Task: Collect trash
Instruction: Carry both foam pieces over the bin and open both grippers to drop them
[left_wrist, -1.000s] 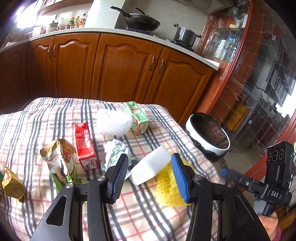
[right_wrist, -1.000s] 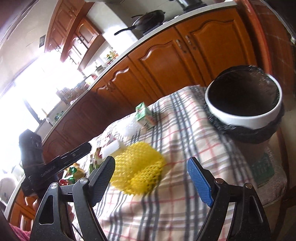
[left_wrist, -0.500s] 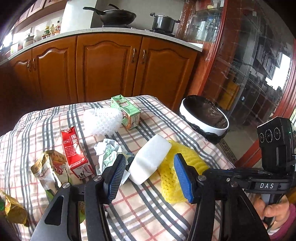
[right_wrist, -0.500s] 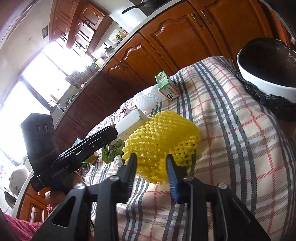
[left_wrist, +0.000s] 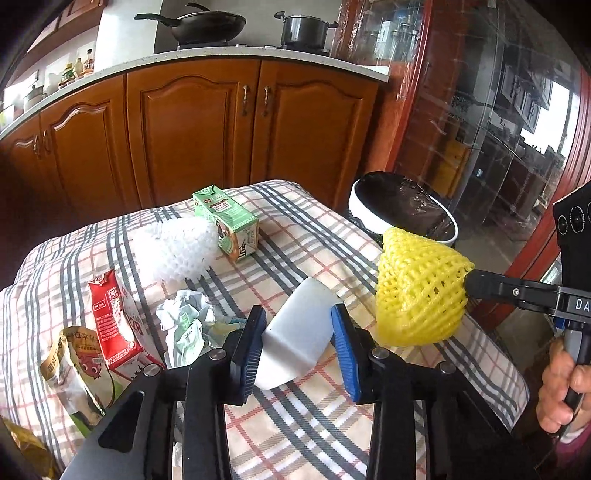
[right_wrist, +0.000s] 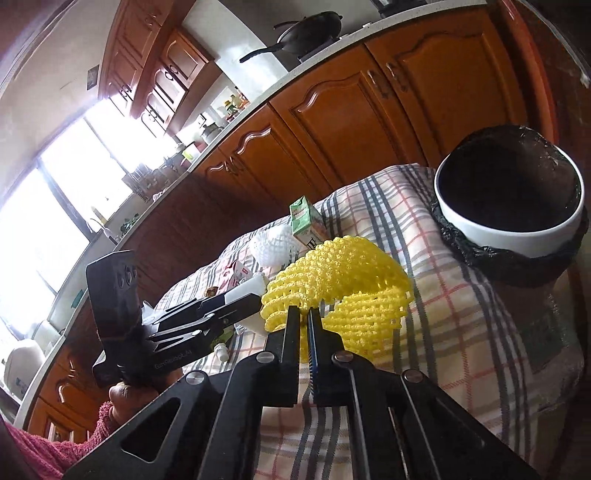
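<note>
My right gripper (right_wrist: 304, 314) is shut on a yellow foam fruit net (right_wrist: 340, 273) and holds it lifted above the checked tablecloth; the net also shows in the left wrist view (left_wrist: 421, 288). My left gripper (left_wrist: 297, 325) has its jaws around a white foam block (left_wrist: 299, 332), the left pad touching it and a small gap at the right pad. A white bin with a black liner (right_wrist: 509, 206) stands off the table's right end and also shows in the left wrist view (left_wrist: 402, 214).
On the cloth (left_wrist: 295, 243) lie a green carton (left_wrist: 229, 221), a white foam net (left_wrist: 177, 247), a red carton (left_wrist: 112, 321), crumpled paper (left_wrist: 184, 325) and snack wrappers (left_wrist: 74, 369). Wooden cabinets (left_wrist: 192, 129) stand behind the table.
My right gripper has closed on the yellow net and lifted it off the cloth. My left gripper has moved forward and narrowed around the white foam block.
</note>
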